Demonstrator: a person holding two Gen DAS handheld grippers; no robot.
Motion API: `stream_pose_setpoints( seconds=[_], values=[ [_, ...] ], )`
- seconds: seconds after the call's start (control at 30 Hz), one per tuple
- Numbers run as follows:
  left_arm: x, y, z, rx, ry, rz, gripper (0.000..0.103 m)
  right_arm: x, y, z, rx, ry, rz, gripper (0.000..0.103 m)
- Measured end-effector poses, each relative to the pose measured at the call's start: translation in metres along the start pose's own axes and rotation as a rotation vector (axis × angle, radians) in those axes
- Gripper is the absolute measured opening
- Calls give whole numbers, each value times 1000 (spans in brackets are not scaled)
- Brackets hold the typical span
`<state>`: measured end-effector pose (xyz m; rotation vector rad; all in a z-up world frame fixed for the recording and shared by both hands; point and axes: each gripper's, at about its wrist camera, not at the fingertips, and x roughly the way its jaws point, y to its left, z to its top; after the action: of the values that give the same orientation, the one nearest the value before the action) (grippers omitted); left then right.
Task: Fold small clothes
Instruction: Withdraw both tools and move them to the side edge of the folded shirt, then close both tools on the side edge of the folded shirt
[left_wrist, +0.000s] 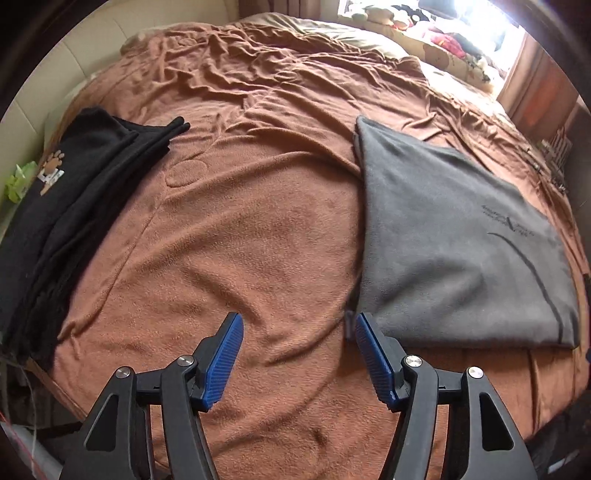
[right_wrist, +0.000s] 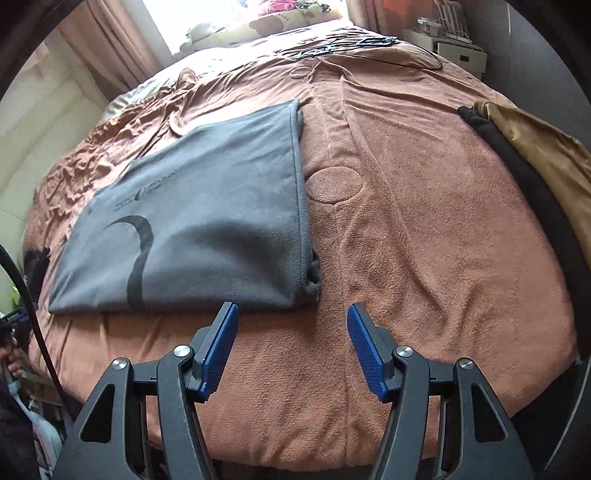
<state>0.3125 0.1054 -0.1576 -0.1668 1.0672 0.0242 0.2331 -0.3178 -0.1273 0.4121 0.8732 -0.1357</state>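
A wide bed fills the room, spread with a rumpled brown fleece blanket (left_wrist: 258, 221), bright window light at its far end. On it lies a folded grey garment (right_wrist: 207, 229), flat and squared; a stack of black clothes (left_wrist: 66, 206) sits at the blanket's other edge. The left gripper (left_wrist: 297, 354) and right gripper (right_wrist: 291, 347) hover above the blanket, jaws spread, pinching nothing.

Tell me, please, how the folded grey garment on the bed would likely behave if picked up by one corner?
The grey garment looks like soft fleece, so it would probably droop limply rather than hold its shape. Its layers lie loose at the near corner, so the fold would likely fall open. On the fuzzy brown blanket, a push would probably bunch it rather than slide it.
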Motion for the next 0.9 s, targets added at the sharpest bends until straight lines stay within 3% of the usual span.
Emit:
stream_pose_setpoints(
  seconds=[0.17, 0.33, 0.47, 0.63, 0.9],
  values=[
    [-2, -10, -6, -69, 2, -122, 56, -4, -25, -11, 138, -27, 129, 59],
    [10, -10, -15, -164, 27, -206, 49, 10, -44, -19, 269, -35, 211, 46],
    [23, -2, -21, -256, 49, -261, 43, 21, -55, -26, 353, -36, 250, 42],
    [40, 10, -26, -346, 70, -278, 41, 33, -66, -32, 449, -40, 261, 42],
    [56, 24, -28, -533, 74, -407, 41, 48, -80, -36, 533, -62, 328, 42]
  ],
)
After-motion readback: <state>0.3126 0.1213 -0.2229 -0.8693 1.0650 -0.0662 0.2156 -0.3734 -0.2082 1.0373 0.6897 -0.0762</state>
